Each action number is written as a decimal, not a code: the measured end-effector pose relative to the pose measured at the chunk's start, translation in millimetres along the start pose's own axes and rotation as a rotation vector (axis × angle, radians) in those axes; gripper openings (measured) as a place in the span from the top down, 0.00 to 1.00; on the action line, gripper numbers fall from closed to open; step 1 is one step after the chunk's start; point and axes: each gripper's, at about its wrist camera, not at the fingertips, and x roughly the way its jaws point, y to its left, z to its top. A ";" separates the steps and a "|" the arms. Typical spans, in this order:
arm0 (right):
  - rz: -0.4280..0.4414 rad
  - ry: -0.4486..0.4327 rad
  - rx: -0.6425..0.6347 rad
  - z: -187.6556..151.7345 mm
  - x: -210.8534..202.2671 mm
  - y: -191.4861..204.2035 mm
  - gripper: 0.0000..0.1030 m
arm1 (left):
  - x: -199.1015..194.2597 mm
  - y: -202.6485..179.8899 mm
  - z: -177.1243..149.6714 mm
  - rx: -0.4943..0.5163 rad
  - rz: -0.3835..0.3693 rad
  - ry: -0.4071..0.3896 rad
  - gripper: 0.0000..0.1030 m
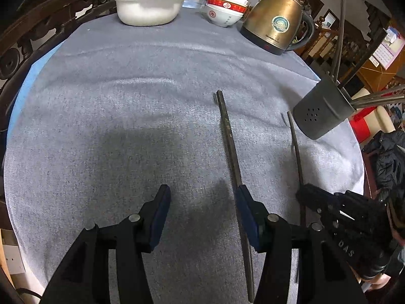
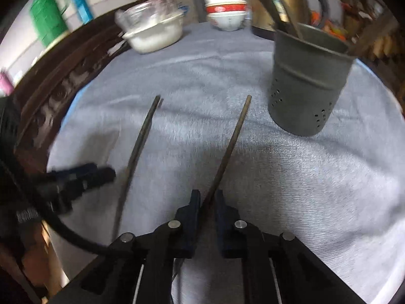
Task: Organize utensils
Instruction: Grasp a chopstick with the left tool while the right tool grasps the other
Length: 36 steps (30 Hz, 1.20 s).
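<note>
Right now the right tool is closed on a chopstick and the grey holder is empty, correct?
Not quite. The right tool is closed on a chopstick, but the grey holder already has chopsticks standing in it, as the right wrist view shows.

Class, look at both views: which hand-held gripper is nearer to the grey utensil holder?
Right. The right hand-held gripper, closed on a chopstick, sits nearer the grey utensil holder; the left hand-held gripper is farther, beyond the other chopstick.

We count two loose chopsticks [image 1: 229,136] [image 1: 297,152] on the worktop, one grey holder [image 2: 307,81], one brass kettle [image 1: 276,22], one white pot [image 1: 149,7], and two stacked bowls [image 1: 225,7].
</note>
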 end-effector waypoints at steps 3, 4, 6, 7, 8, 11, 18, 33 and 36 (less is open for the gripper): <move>-0.001 0.024 -0.049 -9.0 -6.5 -5.3 0.89 | -0.1 -1.0 -0.5 0.005 0.009 0.008 0.46; 0.005 0.032 -0.046 -11.4 -8.5 -9.0 0.89 | 1.9 -3.1 1.4 0.009 0.013 0.009 0.46; 0.033 0.054 -0.004 -12.0 -9.4 -18.4 0.87 | 4.7 -7.9 4.4 0.020 0.024 0.013 0.46; 0.043 0.061 0.016 -11.0 -9.1 -21.1 0.87 | 5.7 -11.2 5.9 0.028 0.033 0.016 0.46; 0.059 0.077 0.052 -8.4 -8.2 -26.6 0.87 | 6.1 -13.8 6.7 0.034 0.040 0.017 0.46; 0.099 0.081 0.125 -2.1 -6.1 -35.8 0.87 | 8.3 -23.5 9.6 0.066 0.076 0.015 0.44; 0.076 0.018 0.229 20.6 0.2 -52.6 0.86 | 9.9 -33.1 10.6 0.113 0.143 0.017 0.42; 0.054 -0.026 0.314 38.9 21.9 -60.9 0.89 | 25.1 -50.9 25.7 0.192 0.234 0.025 0.40; 0.047 -0.026 0.310 40.2 23.5 -61.1 0.90 | 29.1 -53.2 31.0 0.203 0.254 0.023 0.40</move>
